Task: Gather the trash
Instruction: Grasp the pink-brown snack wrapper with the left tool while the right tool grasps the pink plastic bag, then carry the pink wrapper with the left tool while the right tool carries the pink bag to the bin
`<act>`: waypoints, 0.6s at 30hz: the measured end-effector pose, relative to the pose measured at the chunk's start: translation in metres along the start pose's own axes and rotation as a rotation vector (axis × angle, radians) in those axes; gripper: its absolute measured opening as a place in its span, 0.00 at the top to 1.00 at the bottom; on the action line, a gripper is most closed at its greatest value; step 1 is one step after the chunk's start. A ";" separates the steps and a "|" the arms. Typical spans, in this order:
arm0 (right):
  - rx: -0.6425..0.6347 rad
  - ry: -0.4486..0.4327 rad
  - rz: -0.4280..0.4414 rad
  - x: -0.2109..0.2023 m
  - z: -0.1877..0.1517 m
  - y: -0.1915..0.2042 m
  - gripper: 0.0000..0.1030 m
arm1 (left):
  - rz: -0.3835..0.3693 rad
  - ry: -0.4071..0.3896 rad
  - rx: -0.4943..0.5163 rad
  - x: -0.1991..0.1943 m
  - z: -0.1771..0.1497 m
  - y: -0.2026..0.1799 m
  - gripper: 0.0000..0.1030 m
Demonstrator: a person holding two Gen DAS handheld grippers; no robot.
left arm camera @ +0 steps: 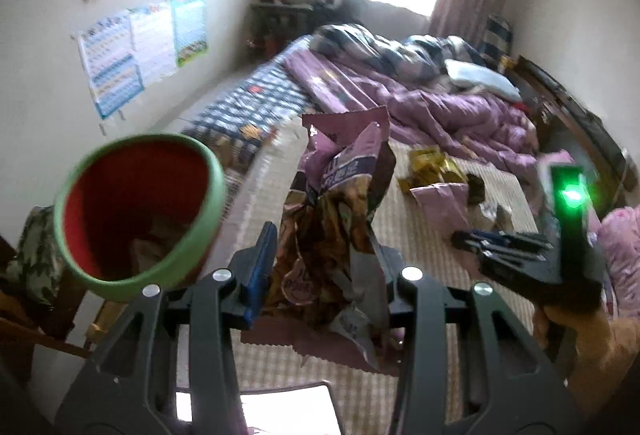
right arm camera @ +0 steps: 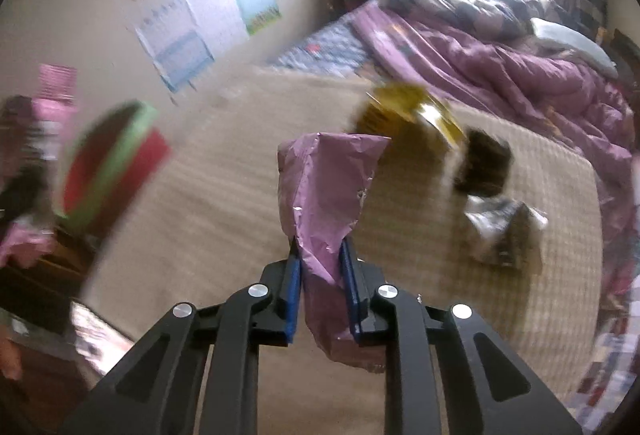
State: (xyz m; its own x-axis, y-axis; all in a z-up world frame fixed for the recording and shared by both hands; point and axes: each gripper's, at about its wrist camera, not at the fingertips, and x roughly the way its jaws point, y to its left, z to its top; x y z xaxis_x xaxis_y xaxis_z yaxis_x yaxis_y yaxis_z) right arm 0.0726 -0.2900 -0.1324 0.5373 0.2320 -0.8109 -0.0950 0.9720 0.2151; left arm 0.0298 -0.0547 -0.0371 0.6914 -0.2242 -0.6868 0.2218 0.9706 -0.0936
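— Two wrappers are off the bed already, one in each gripper. The big thing is that bed: a checked mat at the near end, a purple quilt heaped toward the window.

— And the bin?

— The red bin with the green rim stands off the bed's left edge, a few scraps in it.

— What does the left one hold?

— The left gripper is clamped on a large crumpled snack bag: light, crackly foil, floppy. It is pinched low, so the top flaps.

— The right?

— The right gripper pinches a smaller pink wrapper near its lower end; thin, limp and slippery, I'd guess.

— Anything left?

— A gold wrapper and dark scraps mid-mat.
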 end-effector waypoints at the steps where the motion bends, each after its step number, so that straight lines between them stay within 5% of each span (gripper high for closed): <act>1: -0.001 -0.023 0.022 -0.009 0.004 0.011 0.82 | 0.021 -0.022 -0.006 -0.008 0.004 0.003 0.61; 7: -0.044 -0.110 0.114 -0.042 0.025 0.066 0.82 | 0.080 -0.096 -0.015 -0.034 0.014 0.016 0.61; 18: -0.124 -0.113 0.160 -0.037 0.039 0.129 0.82 | 0.113 -0.107 -0.079 -0.044 0.008 0.057 0.61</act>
State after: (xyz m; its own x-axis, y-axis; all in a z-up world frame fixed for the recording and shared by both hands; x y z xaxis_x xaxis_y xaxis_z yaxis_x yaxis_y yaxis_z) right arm 0.0734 -0.1747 -0.0530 0.5969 0.3846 -0.7041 -0.2854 0.9220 0.2617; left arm 0.0175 0.0102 -0.0067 0.7792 -0.1172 -0.6157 0.0868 0.9931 -0.0792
